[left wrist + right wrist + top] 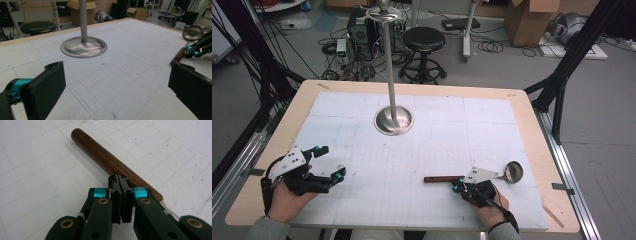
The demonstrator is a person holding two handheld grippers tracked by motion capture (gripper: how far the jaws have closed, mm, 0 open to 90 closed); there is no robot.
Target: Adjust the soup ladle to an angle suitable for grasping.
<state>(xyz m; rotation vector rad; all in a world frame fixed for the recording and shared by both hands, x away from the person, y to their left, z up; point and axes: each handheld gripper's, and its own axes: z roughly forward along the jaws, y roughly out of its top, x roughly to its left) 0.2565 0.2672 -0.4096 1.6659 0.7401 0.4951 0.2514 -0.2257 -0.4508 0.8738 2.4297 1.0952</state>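
Note:
A ladle lies flat on the white gridded mat (402,190) at the right, with its steel bowl (513,171) to the right and its dark wooden handle (439,178) pointing left. My right gripper (457,186) is shut with nothing between its jaws, and its tips (121,179) rest at the near side of the wooden handle (97,151). My left gripper (333,161) is held open at the mat's left side, with bare mat between its black pads (47,85). The left gripper view shows the ladle's bowl (193,32) and the right gripper (193,51) farther off.
A steel stand with a round dished base (394,121) and a tall pole (388,60) rises at the mat's far centre. The wooden table rim (532,120) frames the mat. Beyond it are a black stool (424,40), floor cables and cardboard boxes (532,20).

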